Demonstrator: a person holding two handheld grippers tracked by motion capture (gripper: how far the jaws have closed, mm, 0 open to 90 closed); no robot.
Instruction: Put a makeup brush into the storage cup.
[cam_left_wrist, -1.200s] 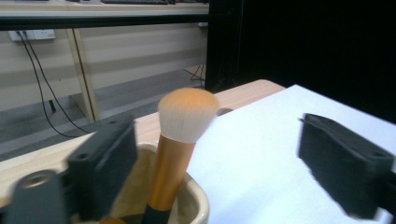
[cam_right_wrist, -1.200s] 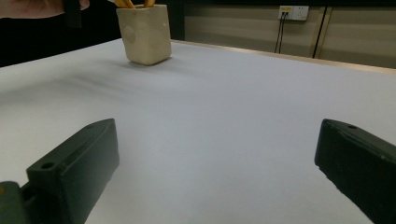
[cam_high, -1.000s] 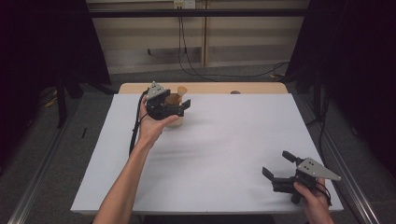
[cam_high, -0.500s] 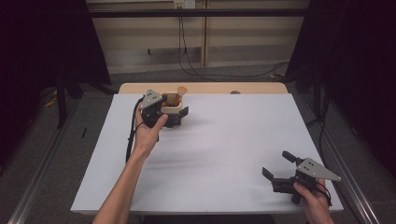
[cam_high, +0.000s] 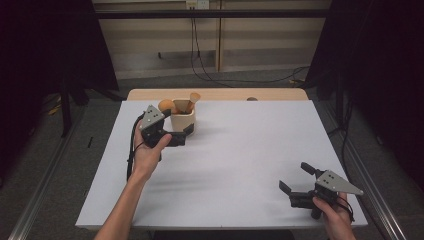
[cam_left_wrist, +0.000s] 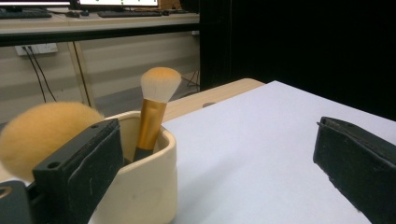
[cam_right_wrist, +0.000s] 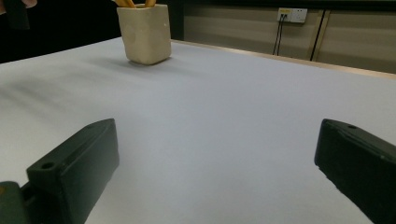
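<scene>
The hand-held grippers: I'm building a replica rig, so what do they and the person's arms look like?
Each hand-held gripper, left and right, is black with two flat rectangular jaws and a grey three-cornered plate on top. A black cable trails from the left one. The forearms are bare, with no sleeves visible.

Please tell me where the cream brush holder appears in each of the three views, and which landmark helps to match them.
High view: cream brush holder stands at the table's far left, beside the left gripper.
Left gripper view: the holder is at bottom left, right behind the left-side jaw.
Right gripper view: the holder is at top left, far off.
Shared landmark: the wooden table edge behind it.
</scene>
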